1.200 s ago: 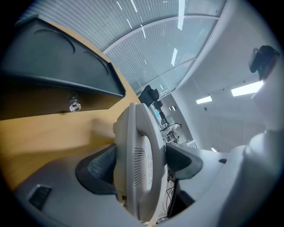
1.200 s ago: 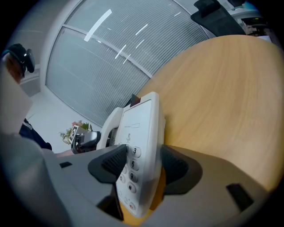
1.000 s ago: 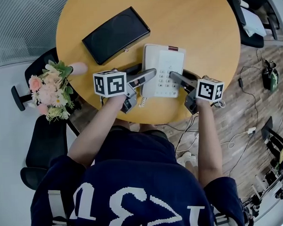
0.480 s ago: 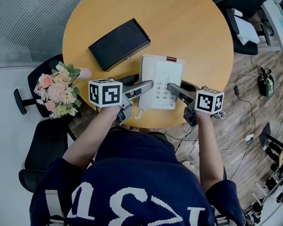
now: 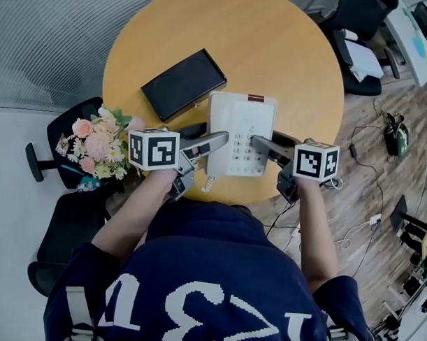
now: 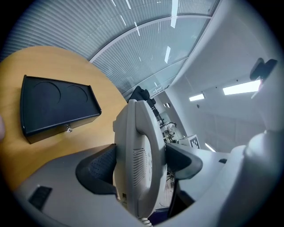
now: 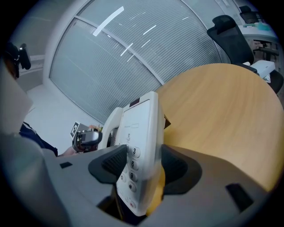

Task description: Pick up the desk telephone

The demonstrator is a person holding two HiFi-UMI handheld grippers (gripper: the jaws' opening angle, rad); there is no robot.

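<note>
Round wooden worktop point(image 5: 293, 51) fills the head view, with blinds at the far left and cabled floor to the right. Against a second ago, the desk telephone point(image 5: 243, 120) looks larger while the worktop looks smaller, so it seems raised toward the camera. Both grips are unchanged.

The left hand-held gripper point(image 5: 216, 139) is clamped across the handset point(image 6: 140, 155) on the phone's left side. The right hand-held gripper point(image 5: 263, 145) is clamped on the phone's right edge beside the keypad. The phone sits between them over the worktop's near edge, tilted in both gripper views.

A black box point(image 5: 184, 83) lies just far-left of the phone, apart from it. A flower bunch point(image 5: 97, 144) stands off the worktop's left rim. The far and right parts of the worktop are bare wood.
</note>
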